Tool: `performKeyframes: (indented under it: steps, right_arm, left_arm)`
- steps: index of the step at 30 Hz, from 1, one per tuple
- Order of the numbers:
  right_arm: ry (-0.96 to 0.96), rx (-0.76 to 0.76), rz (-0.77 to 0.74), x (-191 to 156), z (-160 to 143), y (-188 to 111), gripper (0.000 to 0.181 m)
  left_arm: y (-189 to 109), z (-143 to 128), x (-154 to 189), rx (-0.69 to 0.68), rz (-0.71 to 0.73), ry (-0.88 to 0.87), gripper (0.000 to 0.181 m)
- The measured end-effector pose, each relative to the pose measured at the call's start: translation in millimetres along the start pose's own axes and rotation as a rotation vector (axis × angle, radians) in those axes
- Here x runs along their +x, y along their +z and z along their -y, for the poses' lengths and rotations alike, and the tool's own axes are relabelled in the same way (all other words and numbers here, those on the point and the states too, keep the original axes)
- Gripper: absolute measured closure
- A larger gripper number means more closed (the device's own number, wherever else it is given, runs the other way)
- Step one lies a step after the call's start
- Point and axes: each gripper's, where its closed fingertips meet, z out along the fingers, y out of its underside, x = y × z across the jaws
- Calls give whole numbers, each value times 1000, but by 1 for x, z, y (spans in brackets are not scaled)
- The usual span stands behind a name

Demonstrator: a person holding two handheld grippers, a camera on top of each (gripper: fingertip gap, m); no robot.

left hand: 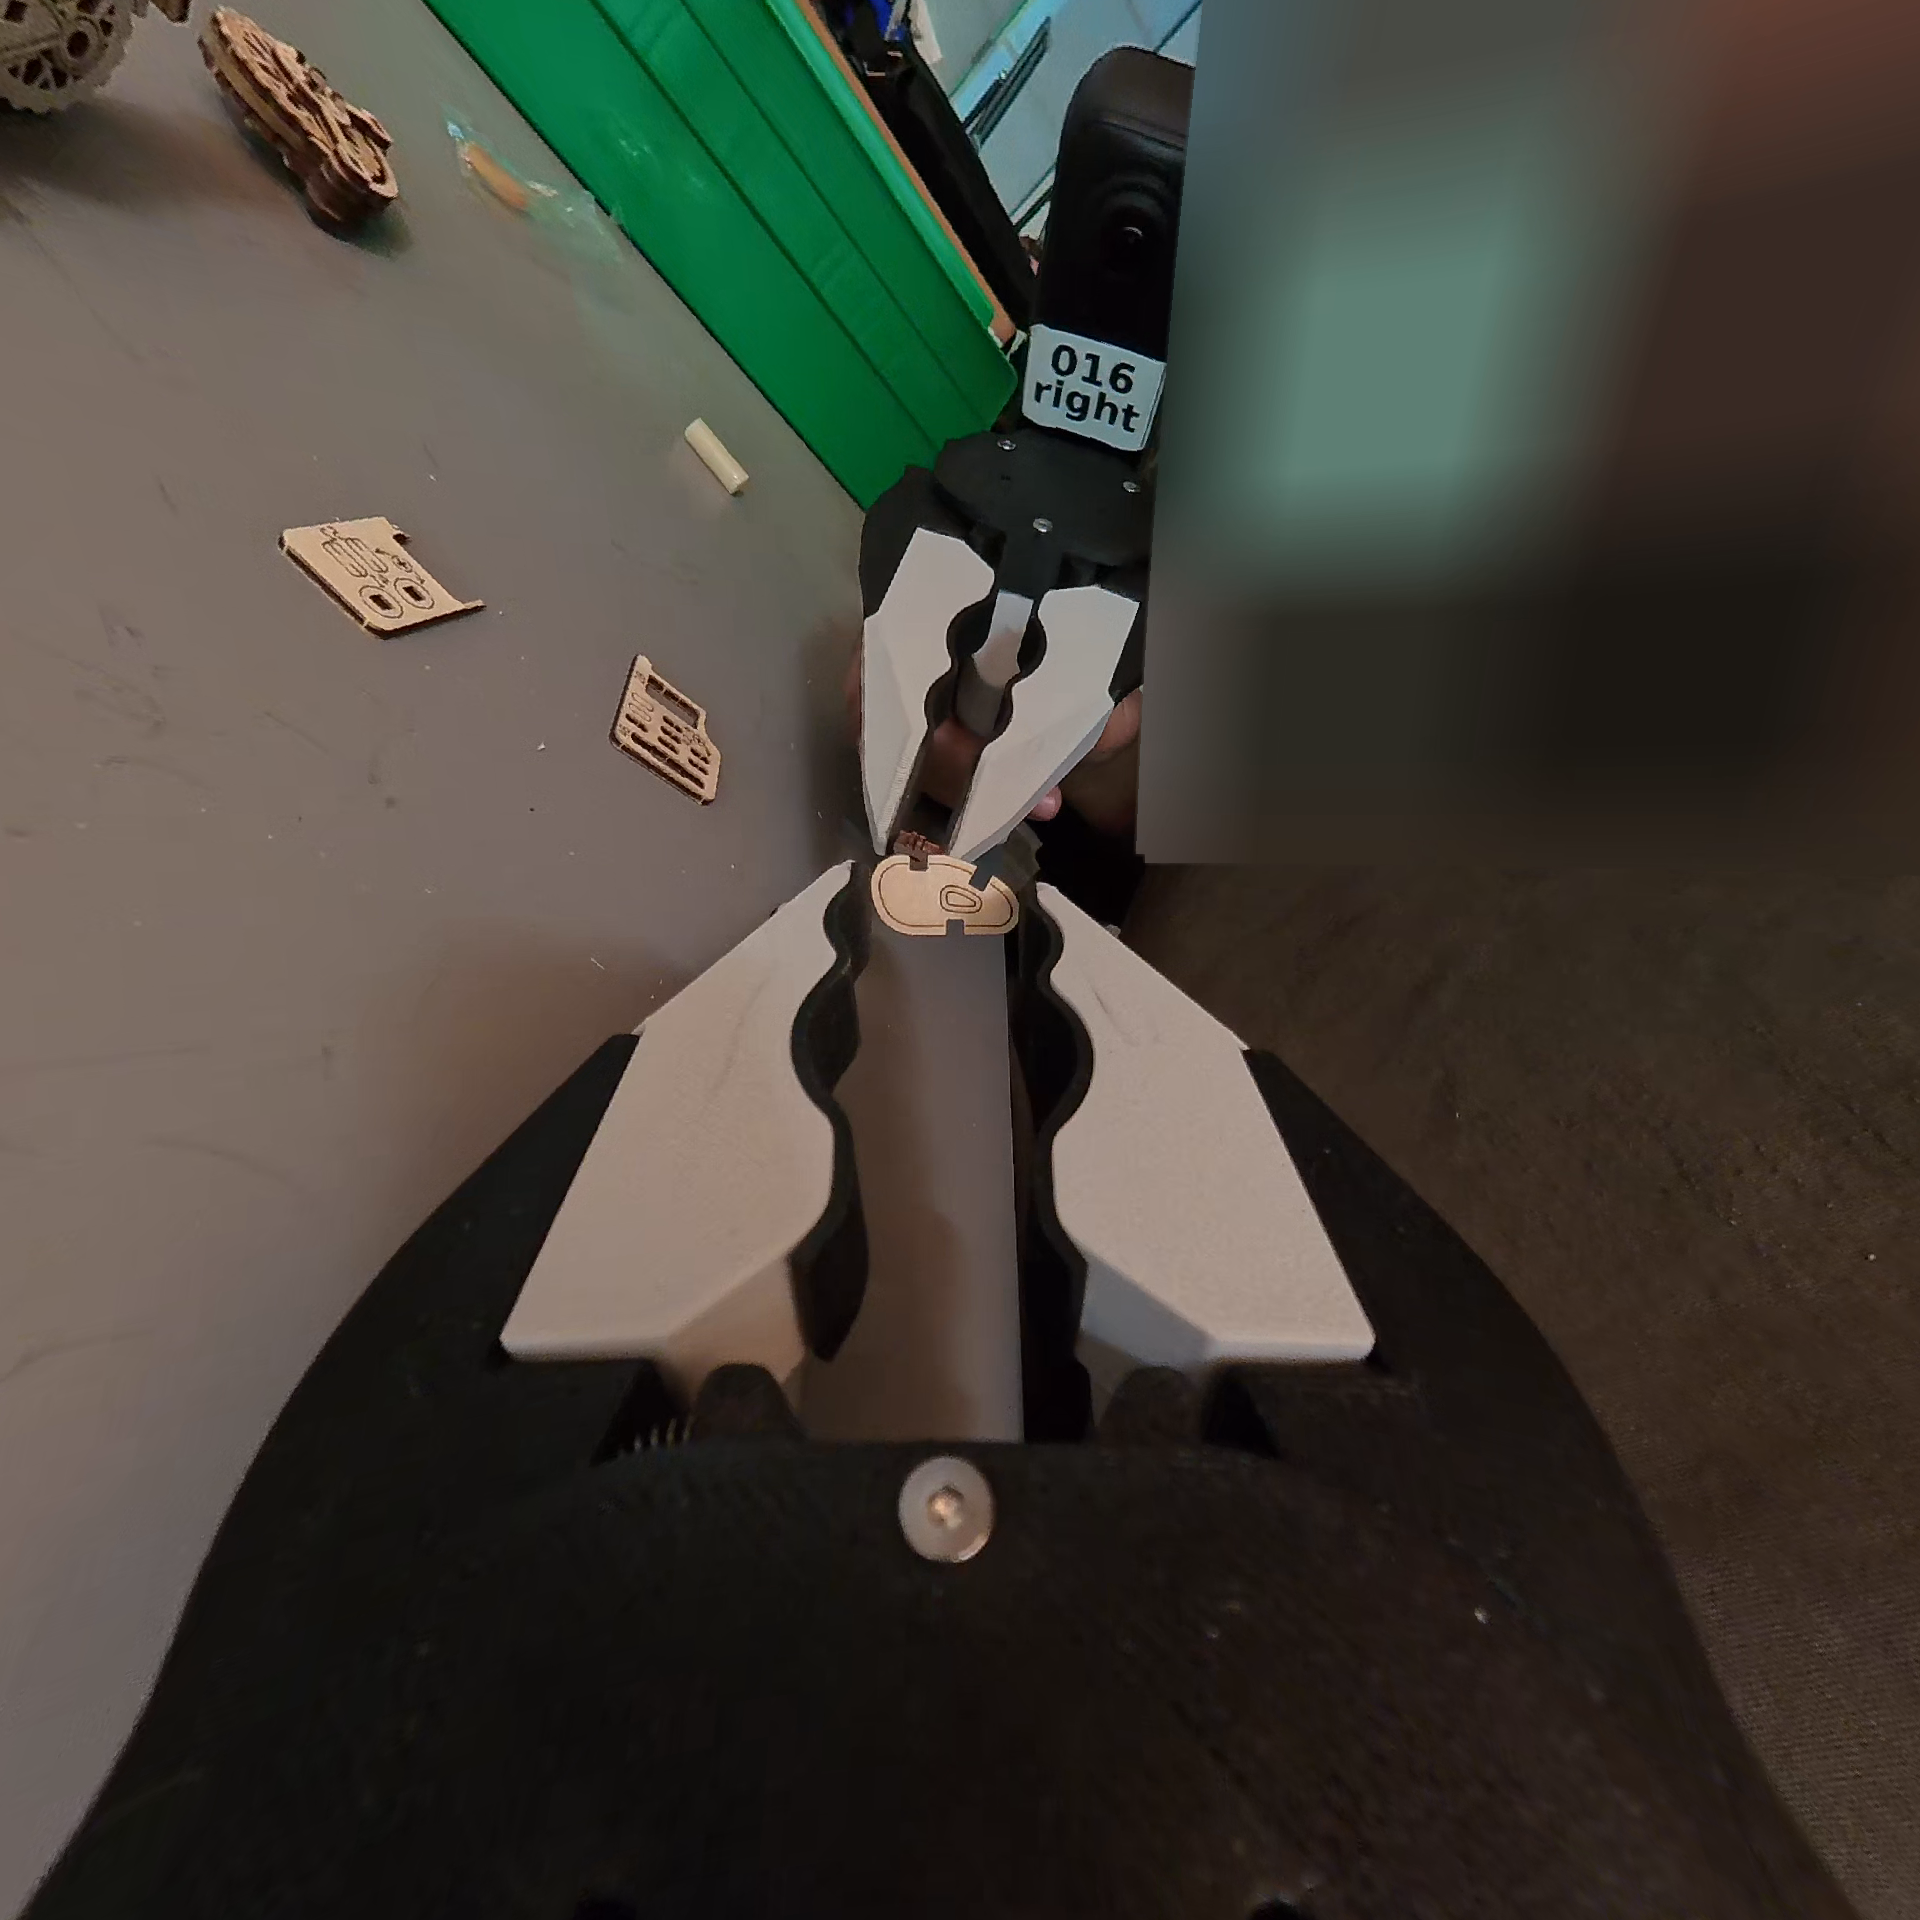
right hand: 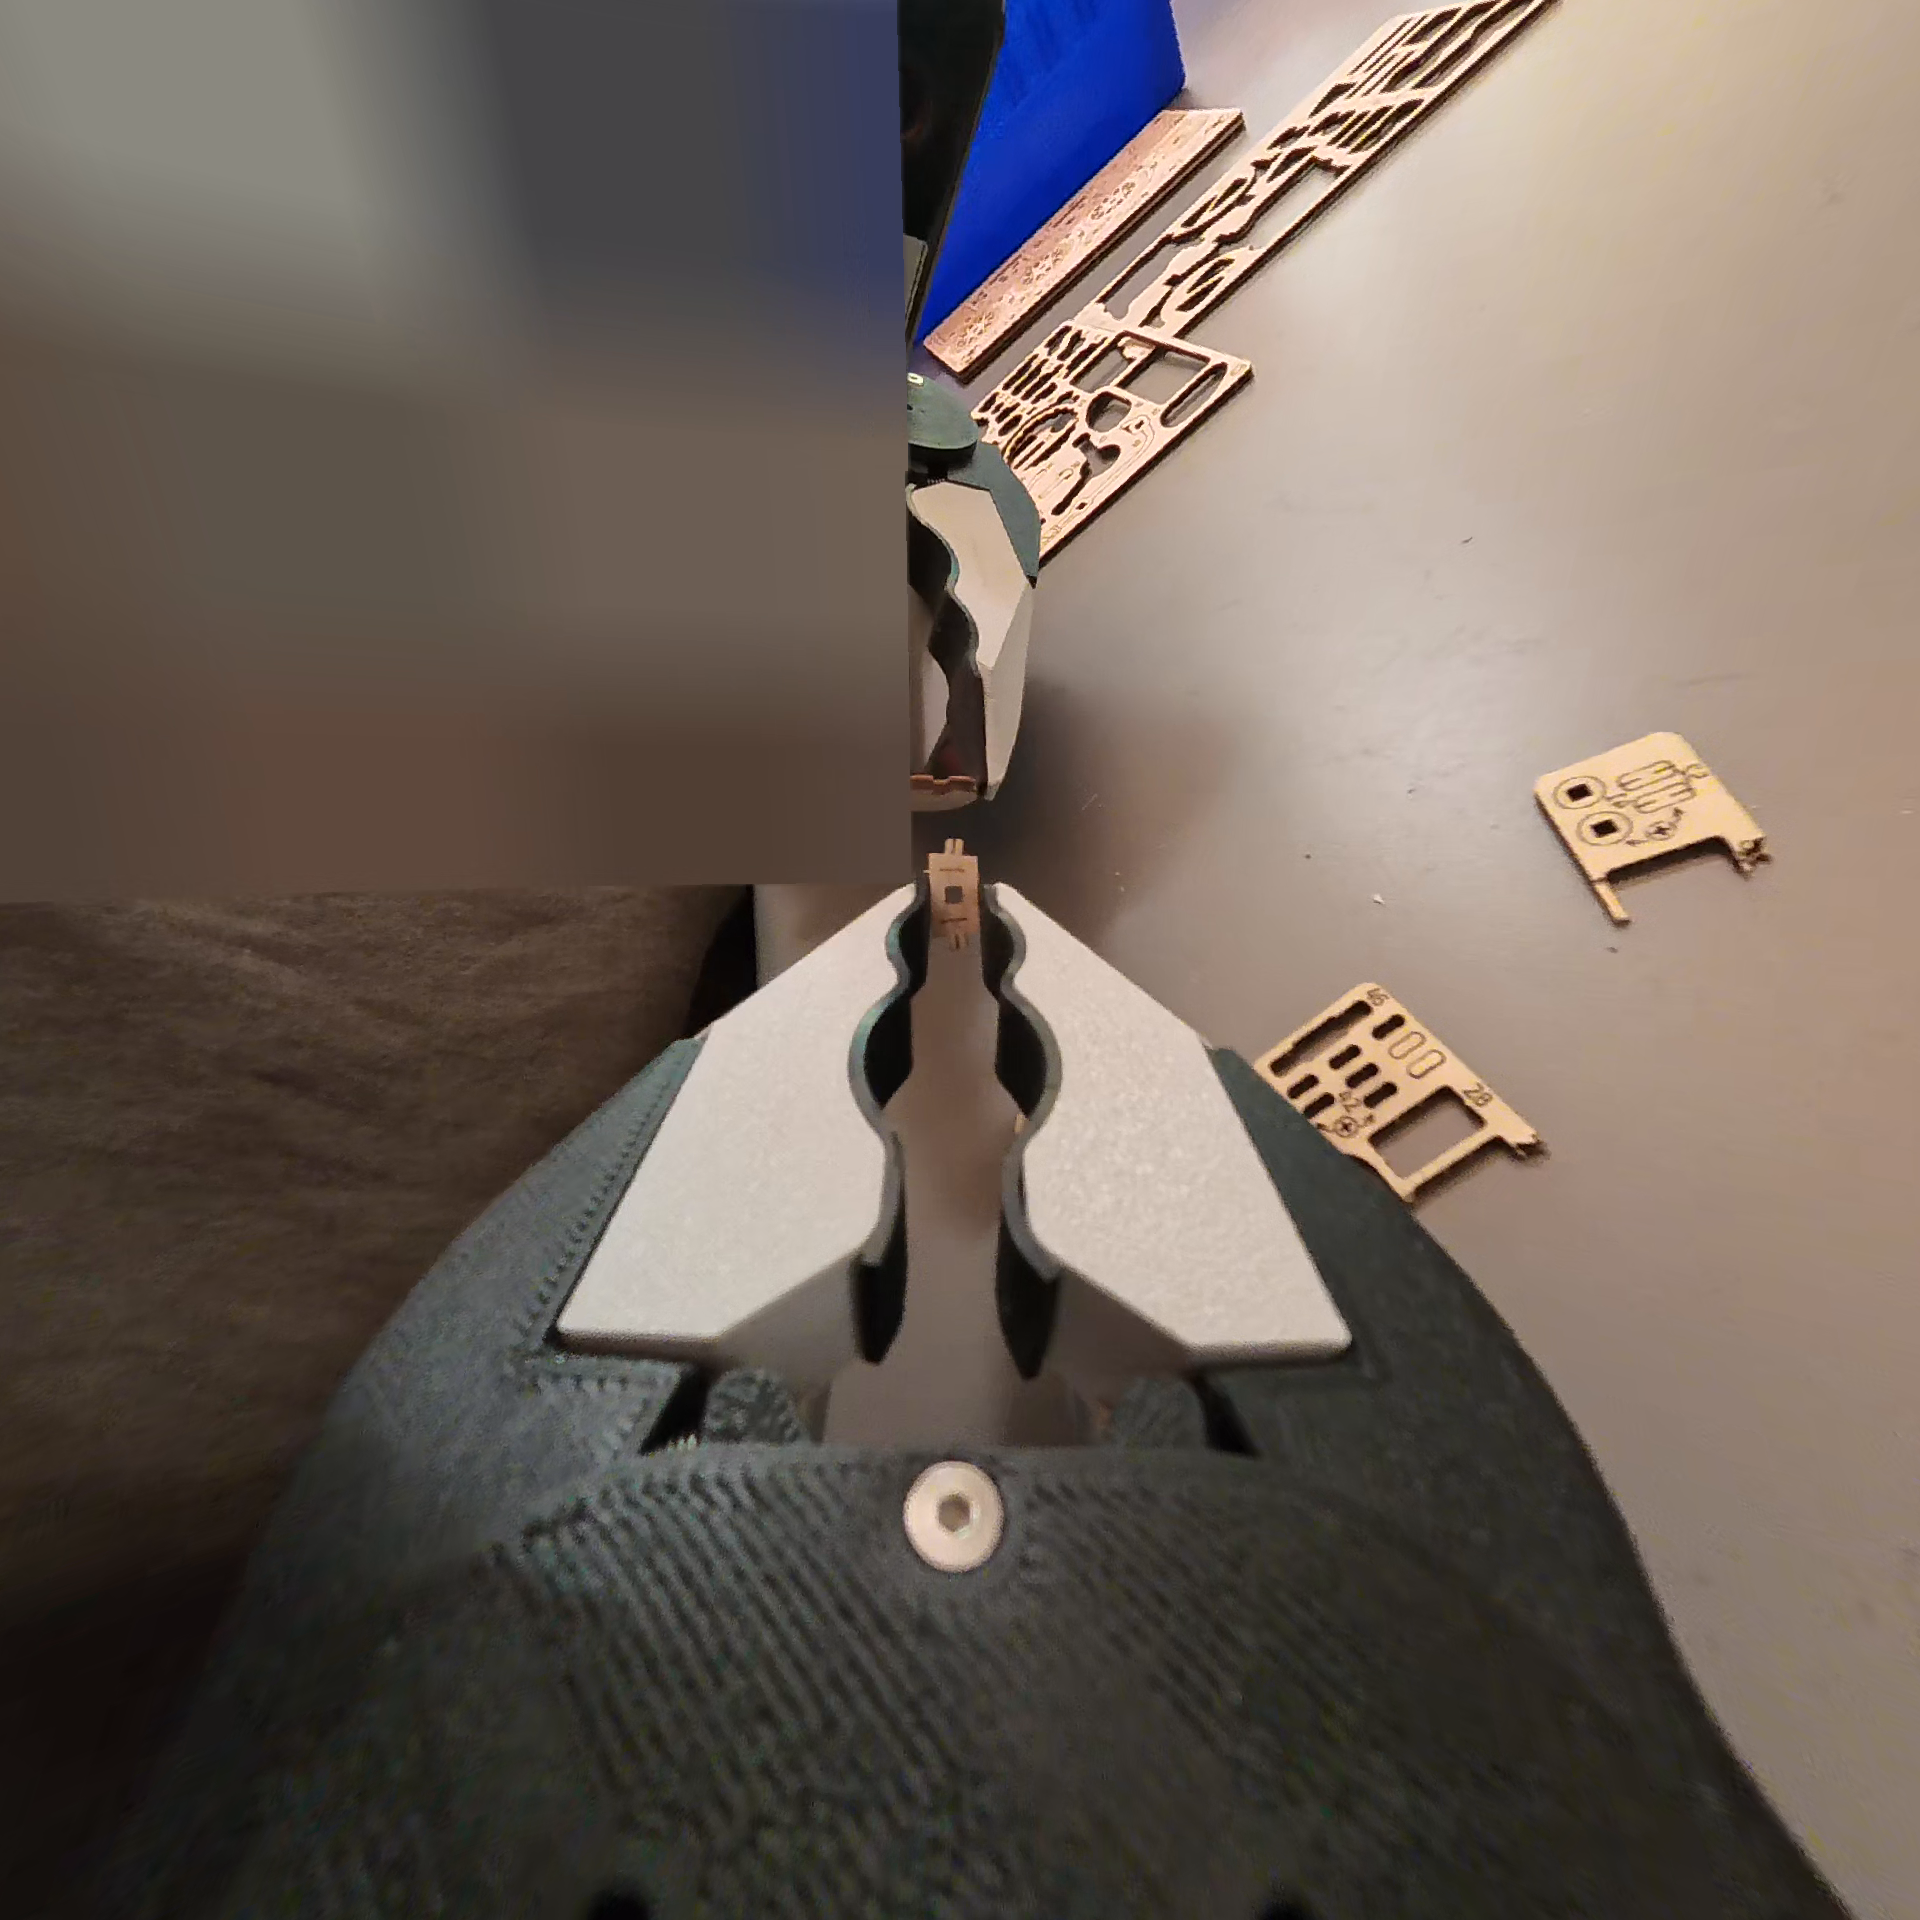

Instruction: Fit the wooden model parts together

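Left tongs (left hand: 940, 894) clenched on flat oval wooden plate (left hand: 943, 900), face up, notched edge turned toward other tool, so slot presents openly.

Right tongs (right hand: 954, 902) pinch small wooden peg (right hand: 954, 894) upright at very tips, tab end left free for insertion.

Parts held above desk (left hand: 312, 935) edge, near-touching, not yet joined.

Spare punched sheets (right hand: 1392, 1091) lie aside on desk.

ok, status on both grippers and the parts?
Left gripper shut on oval wooden plate. Right gripper shut on small wooden peg piece. Parts tip to tip, not yet mated. Nothing between them.
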Motion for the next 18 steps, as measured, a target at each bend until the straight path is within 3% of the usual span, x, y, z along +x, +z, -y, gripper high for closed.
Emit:
performKeyframes:
  steps: [10,18]
  right_arm:
    - [-280,-150,-97,-6,-21,10,173]
    - [-303,-149,-90,-9,-22,10,173]
  left_arm:
    - [2,-8,11,-47,-57,48,155]
    - [3,-12,17,-70,-77,78,155]
